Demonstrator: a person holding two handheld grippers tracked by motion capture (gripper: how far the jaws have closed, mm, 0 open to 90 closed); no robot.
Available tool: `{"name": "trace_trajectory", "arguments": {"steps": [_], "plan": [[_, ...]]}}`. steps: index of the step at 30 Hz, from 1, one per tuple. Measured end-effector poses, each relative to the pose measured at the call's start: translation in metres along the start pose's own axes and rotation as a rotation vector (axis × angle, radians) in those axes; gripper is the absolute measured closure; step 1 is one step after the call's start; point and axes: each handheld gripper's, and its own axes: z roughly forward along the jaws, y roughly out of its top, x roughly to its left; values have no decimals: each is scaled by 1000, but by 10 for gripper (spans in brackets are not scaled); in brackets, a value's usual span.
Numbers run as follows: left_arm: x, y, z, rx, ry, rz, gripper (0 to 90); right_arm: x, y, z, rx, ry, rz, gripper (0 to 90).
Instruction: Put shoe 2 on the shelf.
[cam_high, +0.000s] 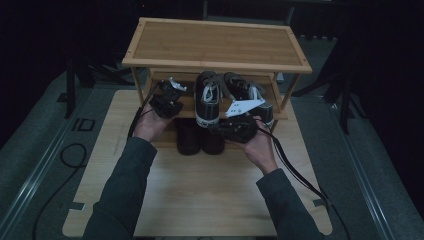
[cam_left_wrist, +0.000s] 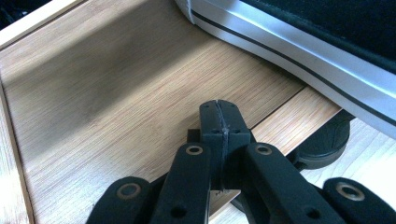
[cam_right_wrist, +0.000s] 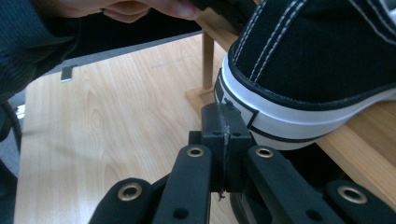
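Shoe rack (cam_high: 215, 65), middle shelf: two sneakers (cam_high: 207, 100). Step: nudging them straight. Left gripper (cam_left_wrist: 219, 109) and right gripper (cam_right_wrist: 223, 114) fingers clenched, empty. Next: likely a gentle heel push.

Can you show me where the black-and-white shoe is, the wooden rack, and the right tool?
shoe (cam_high: 206, 102): high view, on its laces and tongue.
rack (cam_high: 215, 44): high view, on the bare top shelf.
right tool (cam_right_wrist: 223, 122): right gripper view, where its shut tips meet.
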Motion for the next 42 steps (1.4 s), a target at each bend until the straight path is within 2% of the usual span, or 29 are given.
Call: {"name": "trace_trajectory", "arguments": {"steps": [6, 24, 36, 39, 42], "plan": [[0, 0, 0, 3, 4, 6, 900, 0, 0, 7, -7, 11, -3, 900], [-1, 0, 0, -1, 4, -1, 900, 1, -3, 11, 2, -9, -28, 900], [0, 0, 0, -1, -1, -3, 900, -4, -2, 13, -10, 11, -10, 900], [0, 0, 0, -1, -1, -4, 900, -4, -2, 13, -7, -3, -12, 900], [0, 0, 0, -3, -3, -3, 900, -7, -2, 13, -10, -33, 9, 900]]}}
